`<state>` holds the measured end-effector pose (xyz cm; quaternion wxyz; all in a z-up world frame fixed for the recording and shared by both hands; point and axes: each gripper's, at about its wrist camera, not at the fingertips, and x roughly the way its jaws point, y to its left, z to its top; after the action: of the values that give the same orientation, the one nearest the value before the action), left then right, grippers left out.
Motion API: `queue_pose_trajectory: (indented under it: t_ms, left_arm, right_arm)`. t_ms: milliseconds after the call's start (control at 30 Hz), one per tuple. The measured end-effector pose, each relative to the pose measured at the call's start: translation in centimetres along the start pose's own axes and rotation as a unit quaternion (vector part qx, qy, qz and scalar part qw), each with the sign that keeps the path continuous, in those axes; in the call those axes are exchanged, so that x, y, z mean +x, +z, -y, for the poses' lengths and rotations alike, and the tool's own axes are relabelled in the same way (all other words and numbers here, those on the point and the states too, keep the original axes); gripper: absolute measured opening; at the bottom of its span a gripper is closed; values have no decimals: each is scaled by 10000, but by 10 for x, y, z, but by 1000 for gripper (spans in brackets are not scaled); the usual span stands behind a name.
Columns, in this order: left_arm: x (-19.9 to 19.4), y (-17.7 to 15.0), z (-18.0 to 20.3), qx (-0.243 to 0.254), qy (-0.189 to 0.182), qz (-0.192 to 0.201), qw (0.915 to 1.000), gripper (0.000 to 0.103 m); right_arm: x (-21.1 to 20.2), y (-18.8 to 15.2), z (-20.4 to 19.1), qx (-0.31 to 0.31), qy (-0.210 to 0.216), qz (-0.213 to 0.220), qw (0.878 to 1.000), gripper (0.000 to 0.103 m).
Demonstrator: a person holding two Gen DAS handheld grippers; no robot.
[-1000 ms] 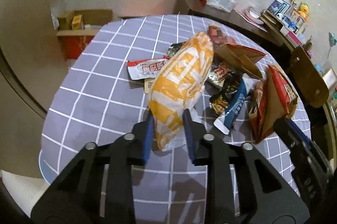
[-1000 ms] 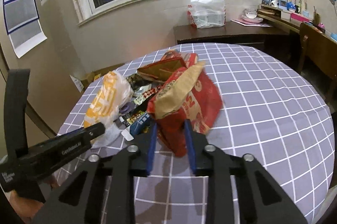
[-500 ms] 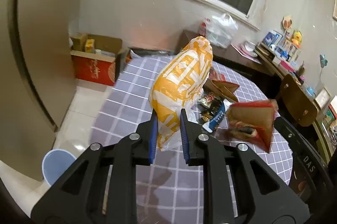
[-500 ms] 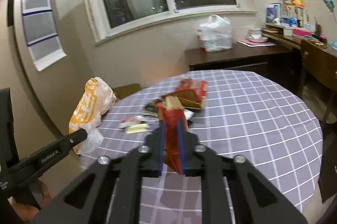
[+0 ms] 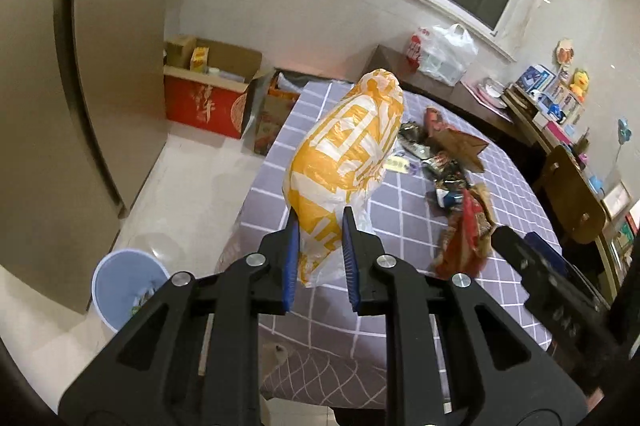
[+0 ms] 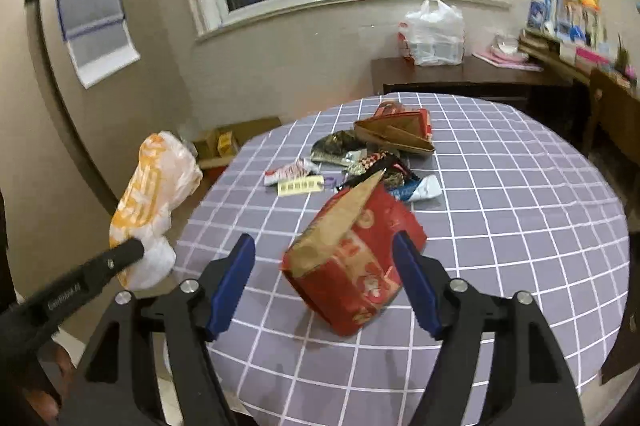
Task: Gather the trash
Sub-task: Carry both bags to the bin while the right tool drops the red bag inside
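Observation:
My left gripper [image 5: 319, 256] is shut on an orange and white plastic bag [image 5: 346, 162], held up over the table's near left edge; the bag also shows in the right wrist view [image 6: 154, 210]. My right gripper [image 6: 326, 280] is open, its blue pads spread wide. A red and brown paper bag [image 6: 354, 262] sits between them, blurred, at the front of the checked table [image 6: 520, 210]; it also shows in the left wrist view [image 5: 466, 234]. Several wrappers [image 6: 360, 166] lie in the table's middle.
A light blue bin [image 5: 126, 290] stands on the floor below left of the table. A red cardboard box [image 5: 208, 94] stands by the wall. A dark sideboard [image 6: 460, 78] carries a white plastic bag [image 6: 434, 32]. A wooden chair [image 5: 572, 198] stands at the right.
My right gripper has opened and let go of the red paper bag, which now lies loose between the fingers. My left gripper has carried the orange bag further left, toward the bin.

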<state>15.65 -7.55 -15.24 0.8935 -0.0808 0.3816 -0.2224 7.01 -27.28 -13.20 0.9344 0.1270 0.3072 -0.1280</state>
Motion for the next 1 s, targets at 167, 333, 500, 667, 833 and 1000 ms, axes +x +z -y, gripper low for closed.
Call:
queue_pose_trajectory:
  t_ms: [167, 333, 500, 667, 833, 1000]
  left_arm:
    - [11, -2, -4, -66, 50, -86, 9999, 20]
    - [23, -6, -3, 15, 43, -223, 9997, 20]
    - [19, -3, -3, 5, -97, -166, 9998, 20]
    - [2, 1, -17, -182, -244, -22, 9995, 19]
    - [-25, 2, -39, -369, -183, 215, 9989, 19]
    - [-50, 1, -77, -619, 34, 393, 9973, 19]
  right_arm:
    - [27, -9, -23, -550, -415, -241, 9973, 82]
    - [58, -10, -12, -406, -728, -446, 9955, 53]
    - [43, -5, 0, -276, -526, -200, 9980, 32]
    - [3, 5, -10, -166, 23, 247, 9996, 31]
    - [-23, 13, -48, -380, 396, 503, 9972, 31]
    - [-27, 13, -100, -689, 923, 455, 9923, 31]
